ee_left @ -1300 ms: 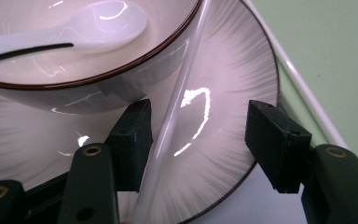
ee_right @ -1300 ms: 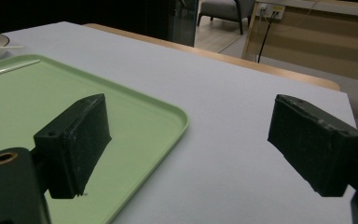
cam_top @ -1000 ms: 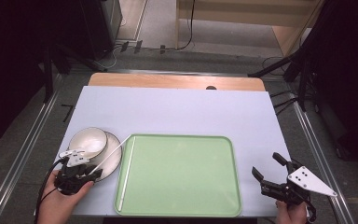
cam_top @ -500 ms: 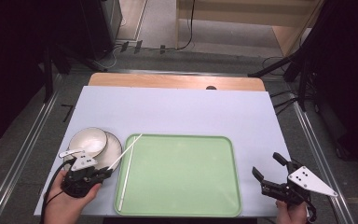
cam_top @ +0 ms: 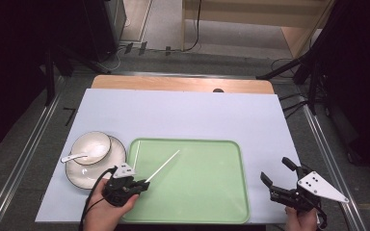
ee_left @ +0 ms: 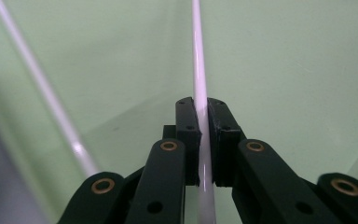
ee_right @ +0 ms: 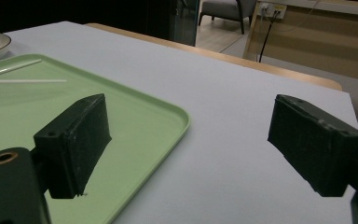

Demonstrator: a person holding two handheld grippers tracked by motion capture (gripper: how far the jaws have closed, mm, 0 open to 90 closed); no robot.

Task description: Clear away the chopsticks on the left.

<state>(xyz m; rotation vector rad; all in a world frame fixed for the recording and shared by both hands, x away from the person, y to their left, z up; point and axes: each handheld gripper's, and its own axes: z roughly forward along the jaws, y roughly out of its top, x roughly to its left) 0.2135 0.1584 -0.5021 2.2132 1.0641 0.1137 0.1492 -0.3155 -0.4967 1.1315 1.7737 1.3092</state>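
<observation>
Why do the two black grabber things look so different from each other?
The left gripper has its jaws shut on a thin white chopstick, while the right gripper has its jaws wide apart with nothing between them. The left gripper sits over the pale green plastic tray; the right gripper sits over the light grey table beside the tray. Both are black, two-jawed and hand-held.

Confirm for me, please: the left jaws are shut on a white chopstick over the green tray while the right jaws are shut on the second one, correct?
Not quite. The right gripper holds nothing: the right gripper view shows its jaws wide open over the table's surface beside the green tray. The left gripper is indeed shut on a white chopstick over the tray.
</observation>
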